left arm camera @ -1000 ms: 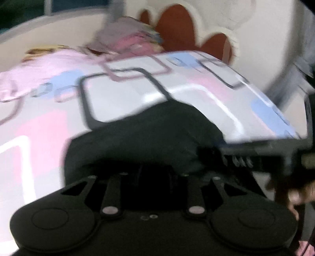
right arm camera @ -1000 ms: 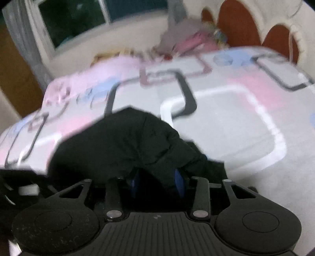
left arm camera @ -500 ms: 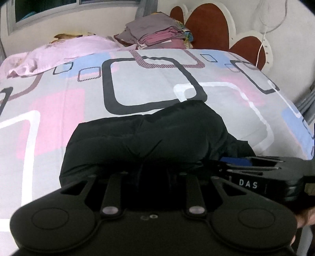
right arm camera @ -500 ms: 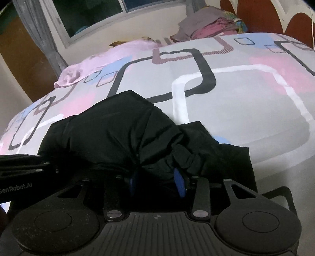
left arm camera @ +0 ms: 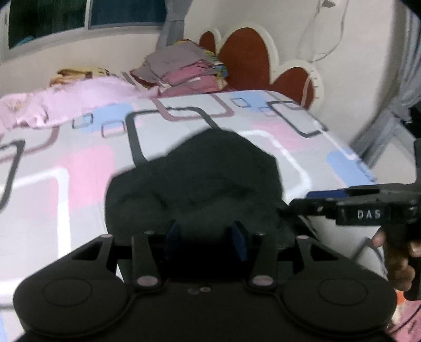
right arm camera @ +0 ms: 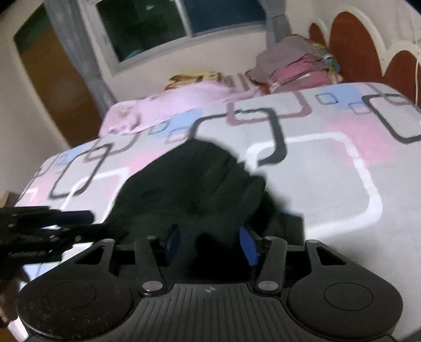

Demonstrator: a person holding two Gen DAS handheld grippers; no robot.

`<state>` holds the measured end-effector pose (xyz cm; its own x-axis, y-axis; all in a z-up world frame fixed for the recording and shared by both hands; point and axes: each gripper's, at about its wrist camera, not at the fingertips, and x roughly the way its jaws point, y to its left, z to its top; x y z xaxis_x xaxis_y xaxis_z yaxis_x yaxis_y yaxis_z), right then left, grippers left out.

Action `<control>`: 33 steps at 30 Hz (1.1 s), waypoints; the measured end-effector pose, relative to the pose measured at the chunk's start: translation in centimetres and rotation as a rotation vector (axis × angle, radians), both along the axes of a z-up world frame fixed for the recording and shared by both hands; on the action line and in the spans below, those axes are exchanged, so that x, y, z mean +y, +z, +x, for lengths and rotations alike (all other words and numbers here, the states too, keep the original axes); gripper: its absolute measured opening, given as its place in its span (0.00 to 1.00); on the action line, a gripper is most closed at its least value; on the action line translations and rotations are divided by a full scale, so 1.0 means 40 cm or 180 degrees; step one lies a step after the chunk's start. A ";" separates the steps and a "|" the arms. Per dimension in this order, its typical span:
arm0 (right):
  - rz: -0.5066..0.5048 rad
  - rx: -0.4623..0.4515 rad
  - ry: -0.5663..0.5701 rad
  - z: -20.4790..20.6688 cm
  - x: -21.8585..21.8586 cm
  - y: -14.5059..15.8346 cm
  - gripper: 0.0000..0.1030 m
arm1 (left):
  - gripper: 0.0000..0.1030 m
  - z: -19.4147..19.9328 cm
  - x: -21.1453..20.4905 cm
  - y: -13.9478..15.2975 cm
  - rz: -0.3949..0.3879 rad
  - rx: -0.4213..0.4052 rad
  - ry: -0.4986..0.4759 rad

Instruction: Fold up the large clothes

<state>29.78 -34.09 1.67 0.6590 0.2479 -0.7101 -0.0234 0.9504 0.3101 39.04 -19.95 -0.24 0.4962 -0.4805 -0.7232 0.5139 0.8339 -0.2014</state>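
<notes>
A black garment [left arm camera: 194, 181] lies bunched on the patterned bed sheet [left arm camera: 65, 168], near the bed's front edge. My left gripper [left arm camera: 206, 240] has its blue pads apart with black cloth between them. My right gripper [right arm camera: 210, 243] stands the same way over the garment [right arm camera: 194, 189], pads apart with cloth bulging between them. Each gripper shows in the other's view: the right one at the right edge [left arm camera: 350, 202], the left one at the left edge [right arm camera: 52, 226]. Whether the pads press the cloth is hidden.
A stack of folded clothes [left arm camera: 184, 71] sits at the far end by the red and white headboard [left arm camera: 250, 58]. A pink cloth [left arm camera: 65, 102] lies crumpled at the far left. A window [right arm camera: 168, 23] and a wooden door [right arm camera: 52, 84] are behind the bed.
Both grippers have risen and pulled back; the garment is drawn up into a taller heap. The blue pads of both grippers now stand wider apart than before.
</notes>
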 end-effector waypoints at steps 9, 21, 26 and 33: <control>0.0217 0.0647 -0.0160 -0.023 0.065 -0.252 0.53 | 0.42 -0.088 -0.066 -0.143 0.0717 -0.0094 -0.0189; 0.0992 0.0226 -0.0885 -0.156 -0.214 -0.177 1.00 | 0.98 -0.113 0.159 -0.075 -0.0134 0.0075 0.0309; 0.1536 0.0551 -0.0955 -0.151 -0.287 -0.299 1.00 | 0.99 -0.077 0.238 -0.156 -0.0780 0.0590 0.0491; 0.2002 0.0719 -0.0606 -0.085 -0.283 -0.401 1.00 | 1.00 -0.023 0.239 -0.221 -0.1084 0.0950 0.0437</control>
<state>26.40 -45.40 -14.39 0.5848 0.5520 -0.5944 0.2558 0.5698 0.7809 38.14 -10.39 -9.07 0.3661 -0.6596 -0.6564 0.2815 0.7509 -0.5975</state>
